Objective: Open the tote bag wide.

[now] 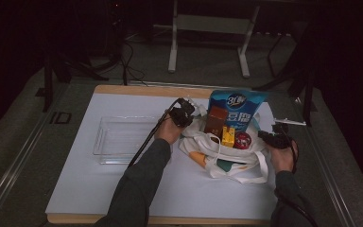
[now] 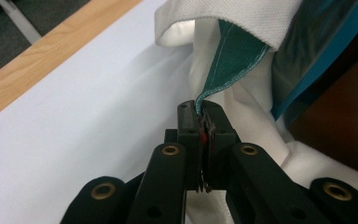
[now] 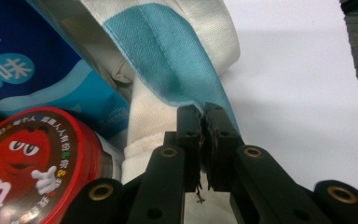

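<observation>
Right of centre in the high view, the cloth bag (image 1: 227, 158) sits on the white sheet (image 1: 123, 189); the left gripper (image 1: 183, 113) and right gripper (image 1: 275, 138) each clamp its rim; best to keep both pinches firm and level so the snacks stay upright; beyond, a clear tray (image 1: 118, 139), dark floor and a metal stand (image 1: 208, 28).

I see the cloth bag (image 1: 227, 156) lying on the table (image 1: 123, 189), right of centre. A tall pouch (image 1: 236, 106) stands at its back, with a box (image 1: 215, 120), a small carton (image 1: 228, 136) and a round tin (image 1: 242, 140) before it. The tray (image 1: 118, 139) sits left of the bag.
</observation>
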`<action>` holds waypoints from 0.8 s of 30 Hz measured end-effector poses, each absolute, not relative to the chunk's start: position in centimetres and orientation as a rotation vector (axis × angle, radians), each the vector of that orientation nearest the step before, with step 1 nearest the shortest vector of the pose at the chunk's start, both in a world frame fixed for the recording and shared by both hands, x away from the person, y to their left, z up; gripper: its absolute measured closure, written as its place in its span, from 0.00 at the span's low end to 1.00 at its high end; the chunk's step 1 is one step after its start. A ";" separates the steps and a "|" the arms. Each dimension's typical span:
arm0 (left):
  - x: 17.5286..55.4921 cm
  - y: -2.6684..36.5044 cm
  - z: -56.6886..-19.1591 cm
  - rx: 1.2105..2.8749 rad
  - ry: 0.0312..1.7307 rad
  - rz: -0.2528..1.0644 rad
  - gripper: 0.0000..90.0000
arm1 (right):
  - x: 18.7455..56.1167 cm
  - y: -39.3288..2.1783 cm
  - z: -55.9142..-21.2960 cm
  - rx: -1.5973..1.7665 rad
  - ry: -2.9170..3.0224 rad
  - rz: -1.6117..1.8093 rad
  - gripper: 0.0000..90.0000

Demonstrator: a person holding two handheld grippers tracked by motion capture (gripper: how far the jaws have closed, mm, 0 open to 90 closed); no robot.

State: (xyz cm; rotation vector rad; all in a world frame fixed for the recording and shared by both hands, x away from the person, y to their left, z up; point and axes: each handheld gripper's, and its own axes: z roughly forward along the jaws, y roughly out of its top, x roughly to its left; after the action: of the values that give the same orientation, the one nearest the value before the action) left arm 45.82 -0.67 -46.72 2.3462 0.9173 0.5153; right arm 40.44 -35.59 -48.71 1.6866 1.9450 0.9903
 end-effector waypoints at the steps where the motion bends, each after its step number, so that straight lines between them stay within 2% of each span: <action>1: 45.8 -0.8 -46.8 2.356 0.913 0.520 0.97 | 40.5 -35.6 -48.8 1.689 1.949 0.984 0.95; 8: 45.4 -1.1 -47.5 2.400 0.893 0.539 0.97 | 40.6 -35.1 -49.5 1.703 1.962 0.945 0.95; 14: 44.9 -0.9 -47.4 2.379 0.876 0.519 0.93 | 40.1 -35.1 -48.6 1.680 1.961 0.949 0.93; 17: 44.6 -0.8 -47.3 2.355 0.874 0.508 0.92 | 39.3 -35.3 -47.8 1.656 1.959 0.976 0.85; 19: 44.3 -0.6 -47.2 2.344 0.865 0.508 0.91 | 39.1 -35.3 -47.6 1.648 1.957 0.980 0.84; 20: 44.2 -0.6 -47.0 2.343 0.857 0.505 0.89 | 38.6 -35.4 -47.1 1.641 1.947 1.002 0.80; 24: 43.8 -0.3 -46.9 2.339 0.831 0.501 0.89 | 37.7 -35.2 -46.6 1.608 1.946 1.016 0.77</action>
State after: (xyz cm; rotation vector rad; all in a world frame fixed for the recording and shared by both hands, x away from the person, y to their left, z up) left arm 43.77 -0.31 -46.87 2.3387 0.8306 0.5008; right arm 37.68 -35.24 -46.61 1.6081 1.9458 1.0162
